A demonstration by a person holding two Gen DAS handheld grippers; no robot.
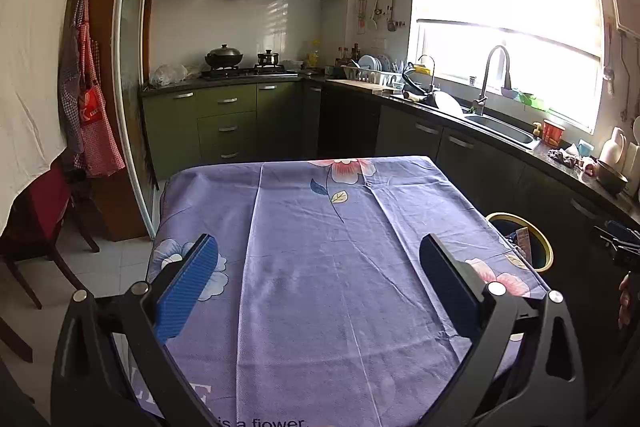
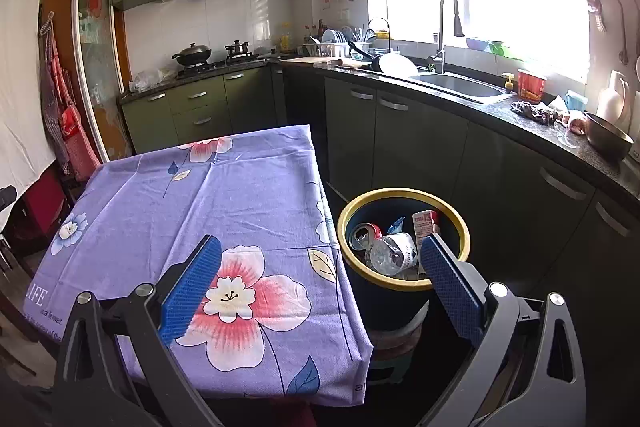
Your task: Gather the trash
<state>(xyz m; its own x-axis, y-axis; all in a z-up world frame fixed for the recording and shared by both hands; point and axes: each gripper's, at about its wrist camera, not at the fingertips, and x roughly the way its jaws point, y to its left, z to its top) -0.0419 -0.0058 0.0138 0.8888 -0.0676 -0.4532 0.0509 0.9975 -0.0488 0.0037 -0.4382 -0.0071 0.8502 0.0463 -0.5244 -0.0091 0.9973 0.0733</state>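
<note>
The tablecloth (image 2: 240, 187) is bare, my left gripper (image 1: 318, 279) and right gripper (image 2: 320, 279) gape empty, and the bin's (image 2: 460, 223) light, crushable bottle (image 2: 390, 251) wants a mid-body hold.

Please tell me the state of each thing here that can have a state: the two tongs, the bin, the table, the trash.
Left tongs: open, holding nothing.
Right tongs: open, holding nothing.
Bin: upright beside the table, no lid, partly filled.
Plastic bottle: lying in the bin.
Can: in the bin, crushed.
Red carton: standing in the bin.
Tablecloth: spread flat, nothing on it.
</note>
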